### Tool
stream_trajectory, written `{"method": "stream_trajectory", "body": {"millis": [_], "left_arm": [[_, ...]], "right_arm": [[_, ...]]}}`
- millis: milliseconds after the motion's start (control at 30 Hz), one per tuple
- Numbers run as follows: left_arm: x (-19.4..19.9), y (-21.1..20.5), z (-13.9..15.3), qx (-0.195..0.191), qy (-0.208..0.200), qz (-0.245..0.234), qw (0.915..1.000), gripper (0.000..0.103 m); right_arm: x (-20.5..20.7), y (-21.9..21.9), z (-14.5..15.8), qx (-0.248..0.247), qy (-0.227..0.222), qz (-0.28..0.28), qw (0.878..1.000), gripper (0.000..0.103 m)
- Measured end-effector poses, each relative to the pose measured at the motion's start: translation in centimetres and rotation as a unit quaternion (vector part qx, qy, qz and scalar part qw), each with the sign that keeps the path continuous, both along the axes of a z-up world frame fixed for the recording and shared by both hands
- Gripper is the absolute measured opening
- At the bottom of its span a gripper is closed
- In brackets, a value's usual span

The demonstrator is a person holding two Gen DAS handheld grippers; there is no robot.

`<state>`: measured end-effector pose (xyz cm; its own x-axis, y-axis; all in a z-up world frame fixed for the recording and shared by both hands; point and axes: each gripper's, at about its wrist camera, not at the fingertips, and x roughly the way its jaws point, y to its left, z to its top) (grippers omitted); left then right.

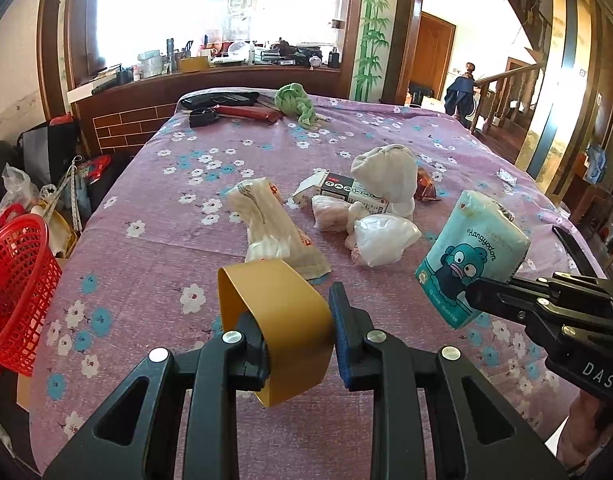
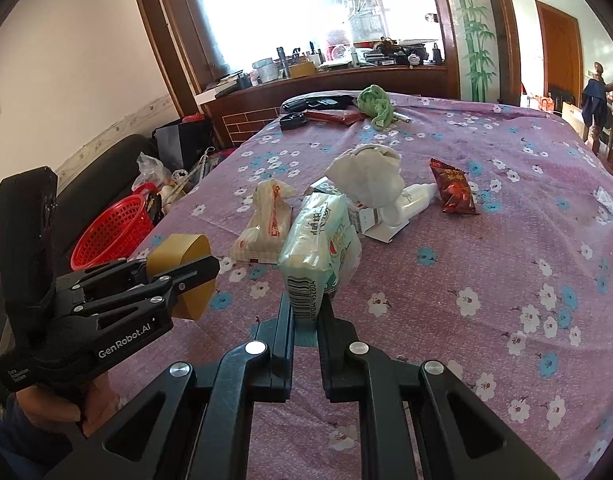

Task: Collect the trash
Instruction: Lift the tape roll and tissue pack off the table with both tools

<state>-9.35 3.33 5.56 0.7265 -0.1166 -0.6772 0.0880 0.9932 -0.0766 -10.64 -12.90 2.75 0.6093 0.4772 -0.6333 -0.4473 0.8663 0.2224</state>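
My left gripper [image 1: 296,320] is shut on an empty brown tape roll [image 1: 278,320], squashed between the fingers, above the near part of the table; it also shows in the right wrist view [image 2: 186,268]. My right gripper [image 2: 306,312] is shut on a teal tissue pack [image 2: 322,244], held up above the cloth; the pack shows in the left wrist view [image 1: 470,256]. A red mesh basket [image 1: 14,288] stands on the floor left of the table, also in the right wrist view [image 2: 114,232].
On the purple flowered tablecloth [image 1: 154,264] lie a cream wrapper [image 1: 274,224], a small carton [image 1: 338,188], white crumpled bags [image 1: 386,236], a white cloth bundle [image 1: 390,176] and a red snack packet [image 2: 452,192]. A green cloth [image 1: 296,102] and dark items lie at the far edge.
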Motion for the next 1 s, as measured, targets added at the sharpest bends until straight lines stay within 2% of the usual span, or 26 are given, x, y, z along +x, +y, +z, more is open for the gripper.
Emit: {"method": "stream_trajectory", "body": {"millis": [1000], "left_arm": [[-0.79,0.56,0.16,0.013,-0.01,0.011,0.9998,0.024]], "right_arm": [[-0.31,0.79,0.11,-0.004,0.002,0.005,1.0,0.012]]}}
